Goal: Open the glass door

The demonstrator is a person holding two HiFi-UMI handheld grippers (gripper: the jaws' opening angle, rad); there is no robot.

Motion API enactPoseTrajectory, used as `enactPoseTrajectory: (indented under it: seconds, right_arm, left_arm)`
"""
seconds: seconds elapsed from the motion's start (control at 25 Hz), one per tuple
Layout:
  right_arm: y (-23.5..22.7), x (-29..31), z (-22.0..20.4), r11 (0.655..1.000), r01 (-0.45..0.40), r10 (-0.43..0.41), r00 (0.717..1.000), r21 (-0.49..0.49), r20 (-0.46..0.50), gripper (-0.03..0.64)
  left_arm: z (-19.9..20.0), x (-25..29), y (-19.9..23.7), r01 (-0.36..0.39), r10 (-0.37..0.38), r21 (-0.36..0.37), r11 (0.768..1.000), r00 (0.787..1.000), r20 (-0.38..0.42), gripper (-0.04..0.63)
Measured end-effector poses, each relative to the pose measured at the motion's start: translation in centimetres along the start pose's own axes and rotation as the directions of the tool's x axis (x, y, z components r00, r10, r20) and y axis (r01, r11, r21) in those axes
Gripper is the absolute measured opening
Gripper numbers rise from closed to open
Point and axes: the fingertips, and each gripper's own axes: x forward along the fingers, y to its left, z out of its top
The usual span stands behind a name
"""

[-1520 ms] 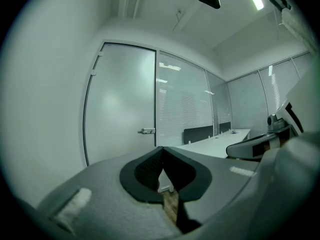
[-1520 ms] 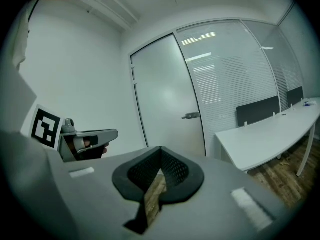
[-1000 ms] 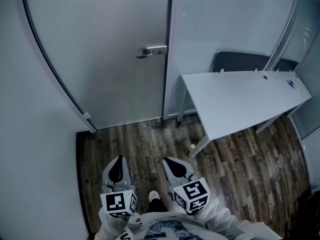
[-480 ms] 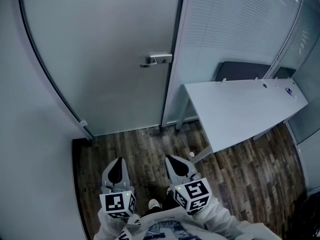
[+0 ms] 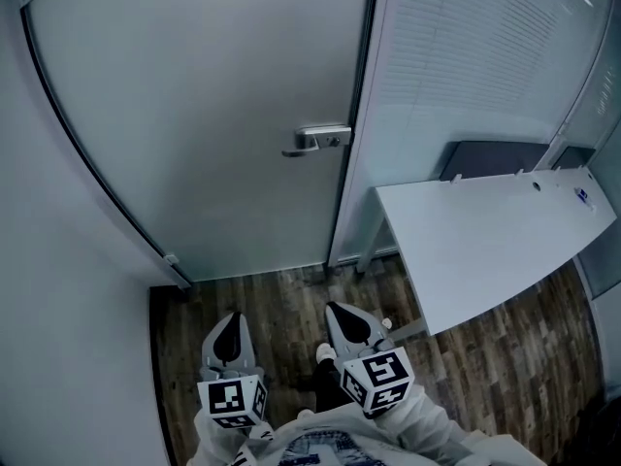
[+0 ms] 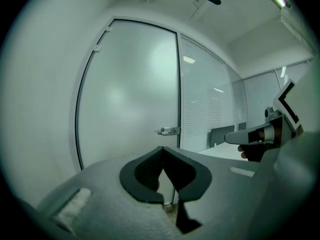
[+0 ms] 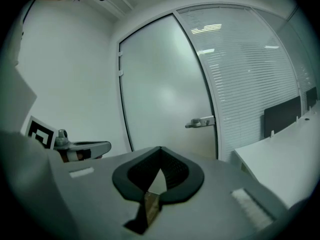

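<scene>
The frosted glass door (image 5: 213, 115) stands closed ahead, with its metal lever handle (image 5: 320, 140) at the right edge next to the frame. My left gripper (image 5: 229, 320) and right gripper (image 5: 342, 311) are side by side low in the head view, pointing at the door and well short of it. Both are shut with nothing in them. The left gripper view has the handle (image 6: 169, 131) just above my closed left gripper (image 6: 161, 149). In the right gripper view the handle (image 7: 201, 122) sits up and to the right of my right gripper (image 7: 160, 149).
A white desk (image 5: 495, 231) juts out at the right with a dark chair back (image 5: 495, 158) behind it. A glass partition with blinds (image 5: 466, 56) adjoins the door. A plain wall (image 5: 58, 309) closes the left side. The floor (image 5: 281, 299) is dark wood planks.
The door and its handle have come closer and sit lower and further right in the head view. Both grippers have travelled forward with the person and stay shut.
</scene>
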Motion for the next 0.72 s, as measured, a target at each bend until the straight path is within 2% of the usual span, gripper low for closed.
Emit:
enactPoseTrajectory:
  seconds: [0.2,0.72]
  right_arm:
    - [-3.7,4.9,3.5,1.000,-0.019,0.019,0.999,-0.016,0.036,0.005]
    - [-13.2,12.8,5.8,1.000,-0.028,0.028,0.999,-0.002,-0.023,0.005]
  left_arm:
    - [2.4,6.5,-0.1,-0.006,0.006,0.020,1.000,1.000,0.014,0.005]
    - [3.7,18.9,-3.0,0.008,-0.007,0.033,0.999,0.999,-0.032,0.005]
